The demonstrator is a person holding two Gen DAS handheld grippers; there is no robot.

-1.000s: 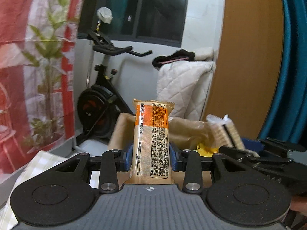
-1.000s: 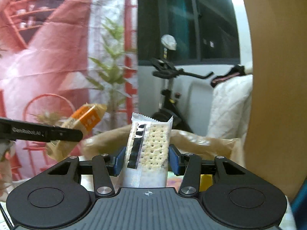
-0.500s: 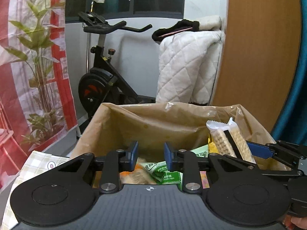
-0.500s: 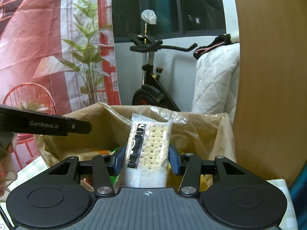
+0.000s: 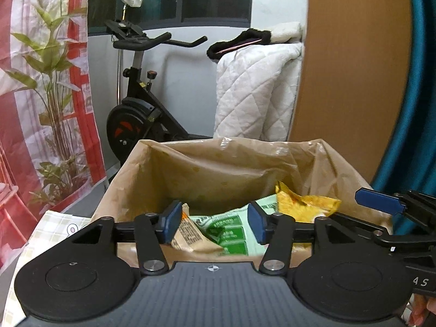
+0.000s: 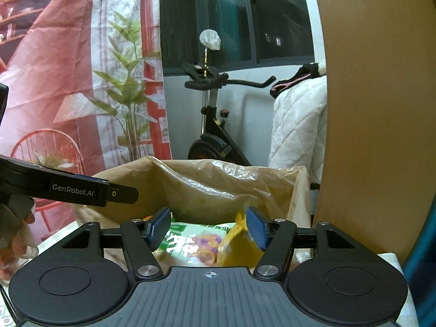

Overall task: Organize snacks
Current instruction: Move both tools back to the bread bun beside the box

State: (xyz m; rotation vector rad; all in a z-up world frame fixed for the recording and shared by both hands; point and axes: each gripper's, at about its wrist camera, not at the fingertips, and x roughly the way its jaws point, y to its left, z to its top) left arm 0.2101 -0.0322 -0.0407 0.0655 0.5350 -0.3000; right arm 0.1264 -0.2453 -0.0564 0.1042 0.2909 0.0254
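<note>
A box lined with a brown bag (image 5: 218,174) stands in front of both grippers; it also shows in the right wrist view (image 6: 218,185). In it lie an orange bar (image 5: 190,237), a green packet (image 5: 231,231) and a yellow packet (image 5: 302,204). My left gripper (image 5: 215,223) is open and empty above the near rim. My right gripper (image 6: 208,227) is open and empty over the green packet (image 6: 177,234) and the yellow packet (image 6: 237,248). The right gripper's blue finger (image 5: 378,200) shows at the right of the left wrist view. The cracker pack is not in sight.
A checked cloth (image 5: 51,226) covers the table under the box. Behind stand an exercise bike (image 5: 136,109), a white quilt (image 5: 256,92), a wooden panel (image 5: 348,68) and a red printed curtain (image 5: 41,81). The left gripper's arm (image 6: 68,188) crosses the right wrist view's left side.
My left gripper let the orange bar go into the box and opened wider. My right gripper let the cracker pack go and stands open. Both tilted down towards the box.
</note>
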